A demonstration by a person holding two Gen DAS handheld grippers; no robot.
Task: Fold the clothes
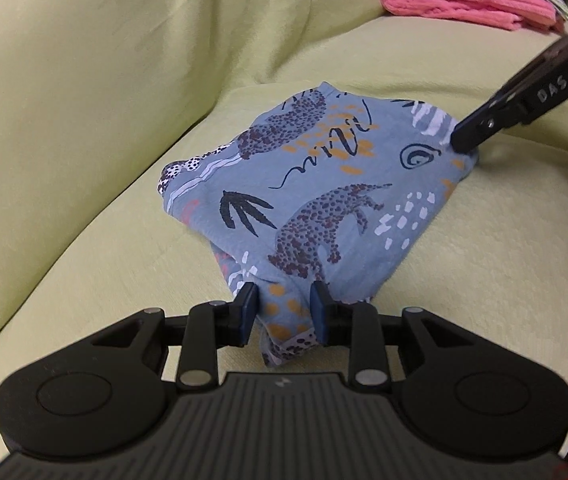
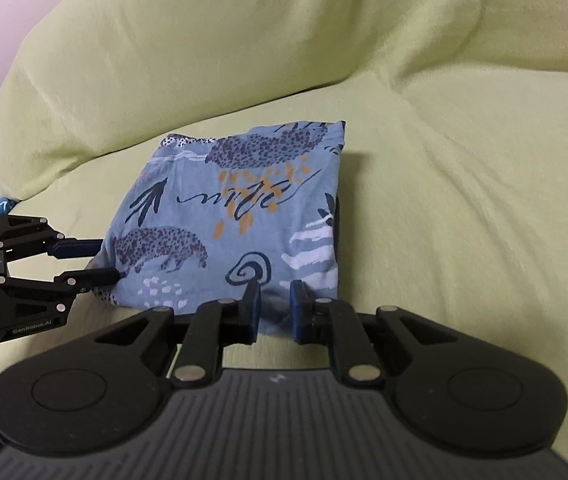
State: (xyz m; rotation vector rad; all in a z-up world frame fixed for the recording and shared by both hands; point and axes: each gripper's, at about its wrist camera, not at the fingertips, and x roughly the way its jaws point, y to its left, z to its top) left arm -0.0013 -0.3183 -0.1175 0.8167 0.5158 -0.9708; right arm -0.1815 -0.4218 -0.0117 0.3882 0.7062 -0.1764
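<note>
The folded blue leopard-print garment (image 2: pixel 236 216) lies on the green sofa seat (image 2: pixel 463 216), its far edge near the backrest (image 2: pixel 244 40). The left tongs (image 1: pixel 284 306) pinch a bunched corner, partly closed around cloth. The right tongs (image 2: pixel 275 306) grip the near edge likewise. Bare cushion spreads wide to the right. A pink folded cloth (image 1: pixel 463 4) sits well apart at the far end.
</note>
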